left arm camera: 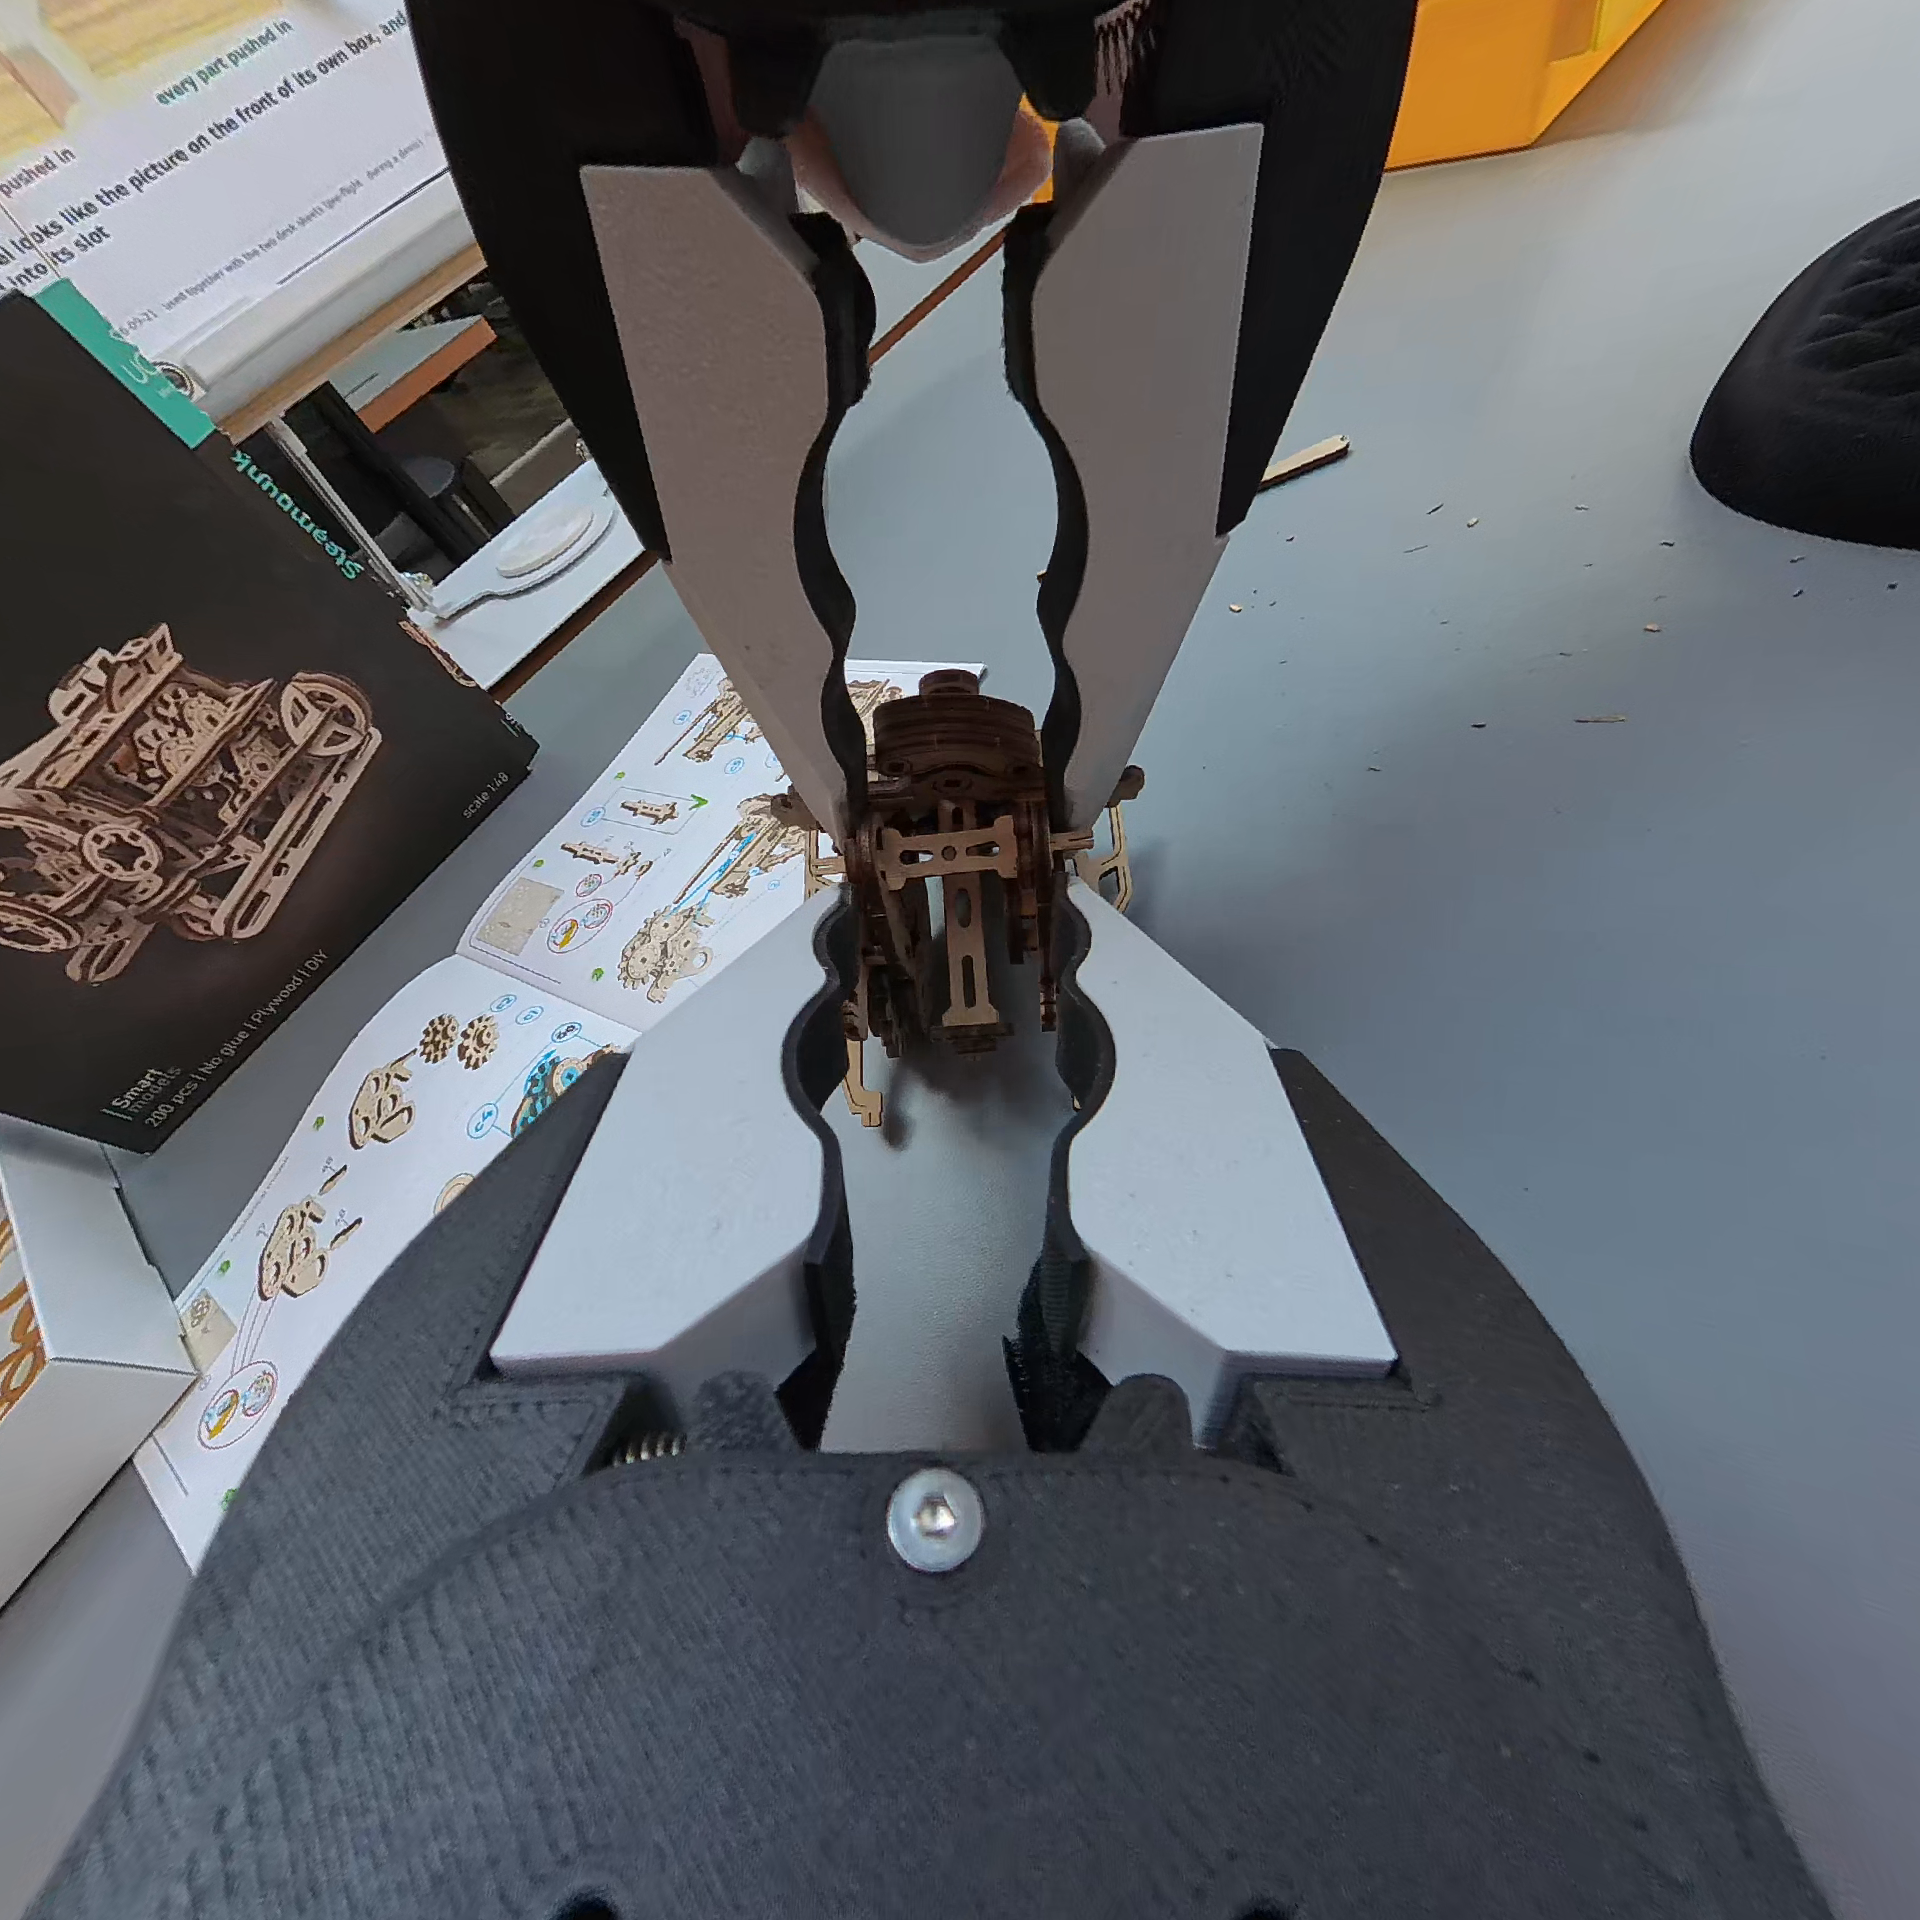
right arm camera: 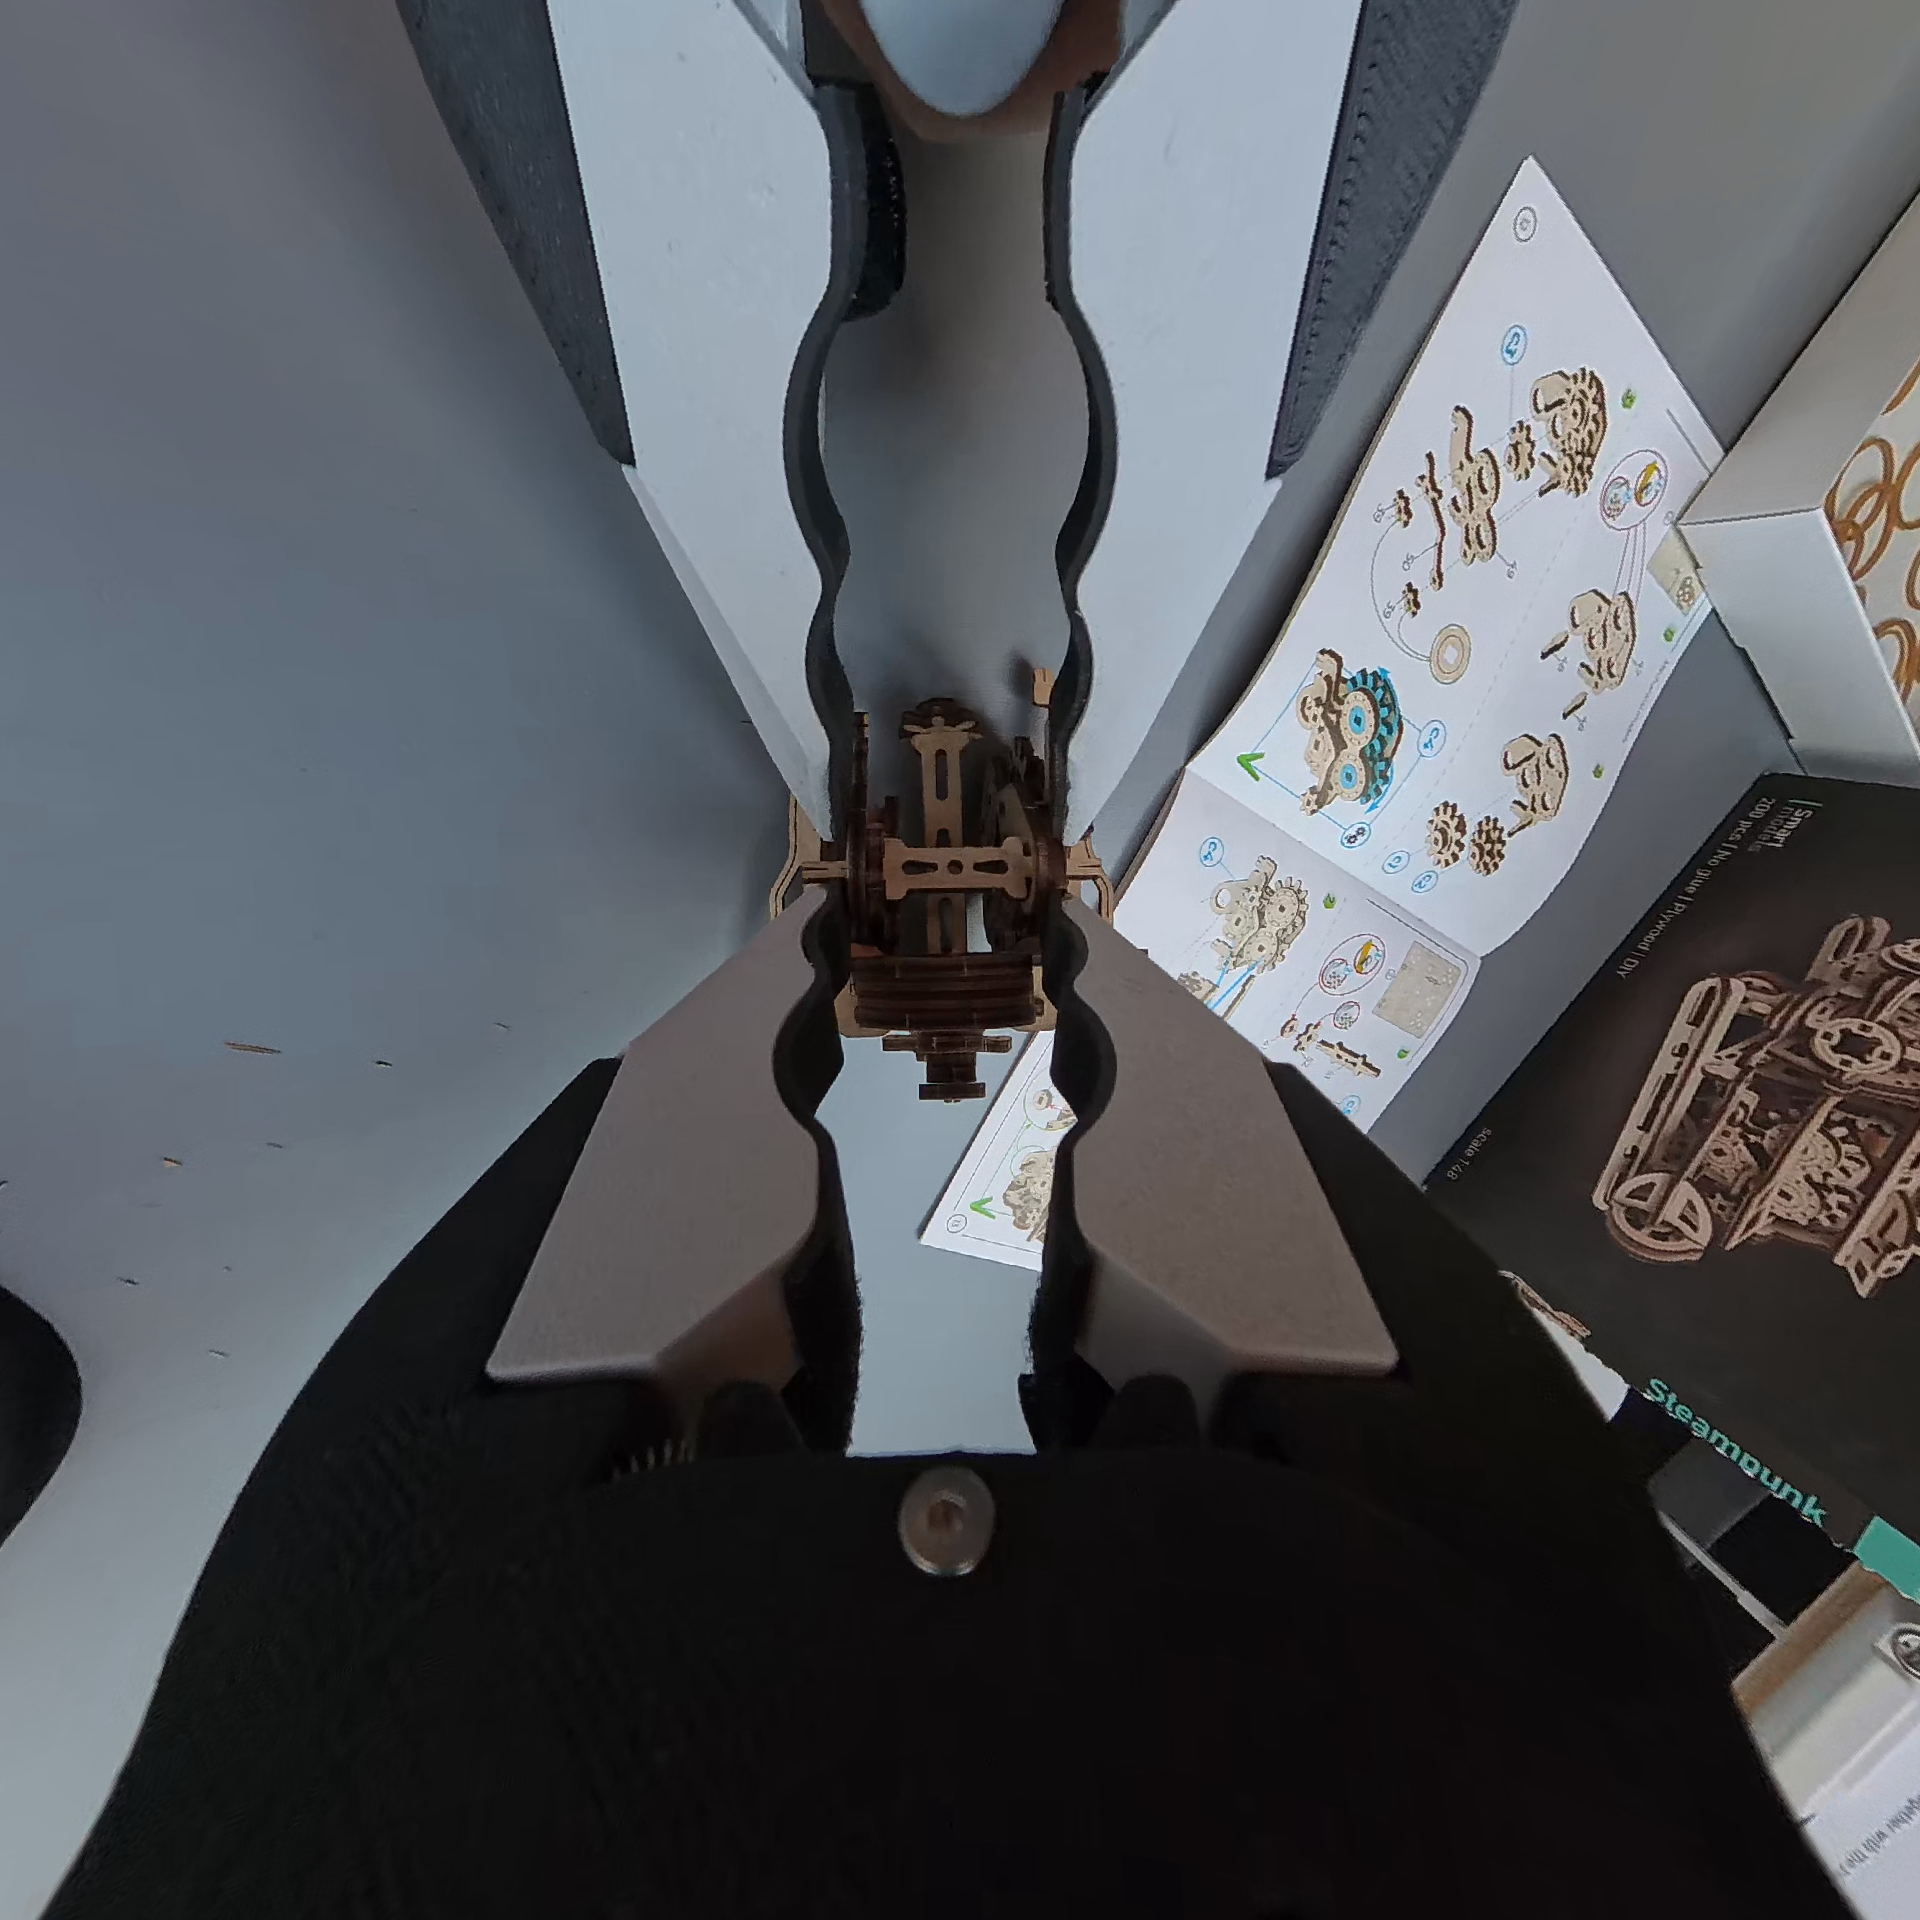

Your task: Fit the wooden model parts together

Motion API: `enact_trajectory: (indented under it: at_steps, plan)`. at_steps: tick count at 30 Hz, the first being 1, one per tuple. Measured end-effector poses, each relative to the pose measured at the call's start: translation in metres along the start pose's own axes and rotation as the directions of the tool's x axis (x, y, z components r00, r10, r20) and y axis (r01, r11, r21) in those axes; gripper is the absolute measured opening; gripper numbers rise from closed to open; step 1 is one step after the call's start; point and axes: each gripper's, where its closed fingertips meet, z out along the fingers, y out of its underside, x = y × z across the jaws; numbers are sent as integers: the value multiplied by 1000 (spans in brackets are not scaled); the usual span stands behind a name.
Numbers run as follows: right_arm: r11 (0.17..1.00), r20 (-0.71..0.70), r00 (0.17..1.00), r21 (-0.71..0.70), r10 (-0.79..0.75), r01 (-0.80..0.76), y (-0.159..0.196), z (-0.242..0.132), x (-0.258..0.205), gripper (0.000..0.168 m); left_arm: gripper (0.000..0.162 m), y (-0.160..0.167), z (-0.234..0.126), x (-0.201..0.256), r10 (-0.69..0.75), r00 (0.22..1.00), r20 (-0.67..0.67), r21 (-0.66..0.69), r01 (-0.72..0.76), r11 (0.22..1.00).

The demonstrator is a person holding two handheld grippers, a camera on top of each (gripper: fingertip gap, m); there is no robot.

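A small dark wooden gear assembly (left arm camera: pixel 951 883) hangs above the grey table (left arm camera: pixel 1455 935), held from two sides. My left gripper (left arm camera: pixel 954 925) reaches in from the bottom of the left wrist view, shut on the assembly's lower frame. My right gripper (left arm camera: pixel 954 821) comes from the opposite side, shut on the part near the round stacked end. In the right wrist view, the right gripper (right arm camera: pixel 945 935) grips the assembly (right arm camera: pixel 940 894) and the left gripper (right arm camera: pixel 945 810) meets it from above. A pale flat wooden part (left arm camera: pixel 1114 868) shows behind; I cannot tell whether it is attached.
An open instruction booklet (left arm camera: pixel 582 935) lies left of the grippers, with a black model box (left arm camera: pixel 208 727) and a white box (left arm camera: pixel 62 1351) beside it. A black bumpy cushion (left arm camera: pixel 1829 395) sits at the far right. A loose wooden stick (left arm camera: pixel 1309 457) and wood chips lie on the table. My left and right fingertips are right by each other.
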Motion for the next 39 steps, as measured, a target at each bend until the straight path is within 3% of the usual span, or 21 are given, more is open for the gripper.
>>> enact_trajectory:
  at_steps: [12, 14, 19, 30, 39]
  plan:
    - [999, -98, 995, 39, 8, -4, -3, -5, -11, 34, 36, -7, -4, 10, 69, 998, -3, 46, -68, 997]
    - [998, -97, 995, 60, -4, 10, -5, -6, -16, 35, 46, -8, -4, 11, 71, 997, 3, 52, -71, 996]
    - [999, -131, 991, 51, 21, -14, -5, -7, -18, 35, 37, -9, -5, 19, 97, 995, -24, 60, -96, 994]
    - [994, -30, 996, 84, 79, -76, -6, -10, -25, 35, 36, -11, -5, 24, 107, 993, -48, 69, -104, 992]
    - [994, 0, 994, 21, 108, -108, -4, -10, -22, 42, 36, -11, -5, 23, 124, 992, -35, 72, -122, 990]
